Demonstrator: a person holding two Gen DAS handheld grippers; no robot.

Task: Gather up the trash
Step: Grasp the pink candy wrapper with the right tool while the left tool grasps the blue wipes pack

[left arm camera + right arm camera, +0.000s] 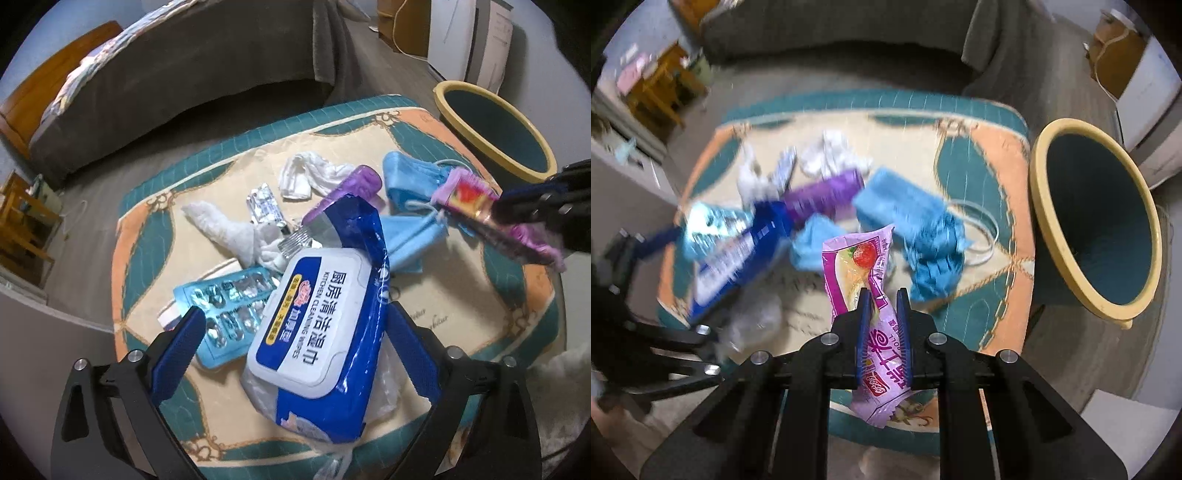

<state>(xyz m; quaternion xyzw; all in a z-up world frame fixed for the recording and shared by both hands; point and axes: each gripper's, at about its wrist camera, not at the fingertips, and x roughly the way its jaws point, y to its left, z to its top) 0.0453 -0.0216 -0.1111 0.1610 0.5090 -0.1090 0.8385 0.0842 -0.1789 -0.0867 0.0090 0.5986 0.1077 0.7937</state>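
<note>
My right gripper (883,295) is shut on a pink strawberry snack wrapper (857,258) and holds it above the mat; in the left wrist view the same wrapper (469,199) hangs from that gripper (535,206) at the right. My left gripper (295,317) is open, with its fingers on either side of a blue and white pack of kitchen wipes (317,317) and not pressing on it. A blue blister pack (221,302) lies by its left finger. Blue face masks (406,173), a purple wrapper (354,184) and white tissues (306,177) lie beyond.
A teal bin with a yellow rim (1038,206) stands just off the right edge of the patterned mat (461,302). A grey sofa (184,74) runs behind the mat. Wooden furniture (22,221) stands at the far left.
</note>
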